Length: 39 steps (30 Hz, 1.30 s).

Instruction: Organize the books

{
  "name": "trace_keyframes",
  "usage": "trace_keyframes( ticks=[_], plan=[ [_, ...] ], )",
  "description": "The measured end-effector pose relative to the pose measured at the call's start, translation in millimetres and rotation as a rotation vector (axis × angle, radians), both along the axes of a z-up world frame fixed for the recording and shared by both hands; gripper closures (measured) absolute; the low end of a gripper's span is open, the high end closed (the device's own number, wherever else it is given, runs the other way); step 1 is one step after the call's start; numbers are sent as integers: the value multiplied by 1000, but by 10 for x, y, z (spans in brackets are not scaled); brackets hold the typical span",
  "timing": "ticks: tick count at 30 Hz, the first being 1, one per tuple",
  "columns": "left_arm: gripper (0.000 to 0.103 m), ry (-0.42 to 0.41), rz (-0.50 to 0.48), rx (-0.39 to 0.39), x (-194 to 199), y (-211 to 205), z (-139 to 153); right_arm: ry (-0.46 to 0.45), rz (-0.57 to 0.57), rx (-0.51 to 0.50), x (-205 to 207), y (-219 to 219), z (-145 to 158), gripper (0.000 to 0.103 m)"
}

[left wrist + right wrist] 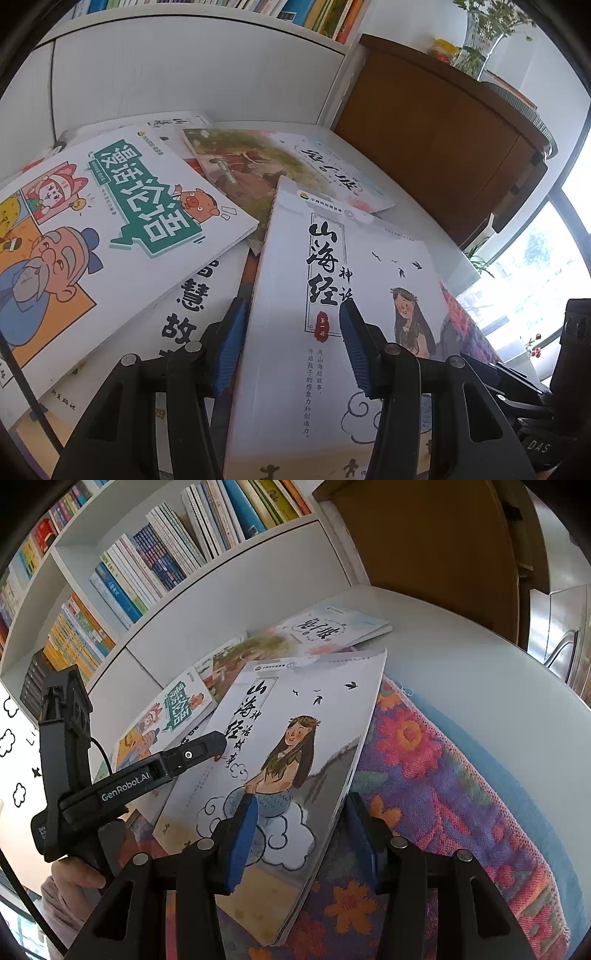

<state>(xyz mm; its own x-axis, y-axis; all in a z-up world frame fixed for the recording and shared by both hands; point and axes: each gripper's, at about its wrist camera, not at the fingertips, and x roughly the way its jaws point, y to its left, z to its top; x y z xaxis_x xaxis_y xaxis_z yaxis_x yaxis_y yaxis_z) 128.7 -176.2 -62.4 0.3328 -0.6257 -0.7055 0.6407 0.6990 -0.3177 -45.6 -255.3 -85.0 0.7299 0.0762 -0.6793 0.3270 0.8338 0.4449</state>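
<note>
Both grippers straddle opposite edges of a white picture book on a cluttered table.

The white book with the long-haired girl [291,760] lies tilted at centre frame, atop other books and a flowered cloth [443,775]. The left gripper [291,343] has one blue pad on the cover and one beside the spine edge; the right gripper [303,834] spans the page edge at lower centre. Whether either pair of pads presses the book I cannot tell. A comic-cover book [110,229] lies at left, a green-painted book [280,166] above, and a white bookshelf [147,572] fills the upper left.
</note>
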Motion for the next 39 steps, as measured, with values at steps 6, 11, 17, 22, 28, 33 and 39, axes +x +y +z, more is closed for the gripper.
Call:
trace_keyframes(
  ticks=[6,11,17,22,28,33,39],
  plan=[
    [54,36,0,-9,-2,29,17,11,52,53,-1,-110,11,54],
    [50,113,-25,-23,-53,85,38,25,70,190,-37,-293,5,53],
    [50,96,4,134,-289,12,96,52,117,240,-12,-353,11,53],
    [50,161,10,135,-725,270,206,108,214,202,38,-235,63,53],
    [54,225,66,129,-1275,674,74,138,398,338,-108,-38,-16,54],
    [54,176,136,199,-1190,916,123,215,461,365,-178,-76,-59,62],
    [55,204,105,200,-960,904,59,251,526,341,10,-38,-67,64]
  ],
)
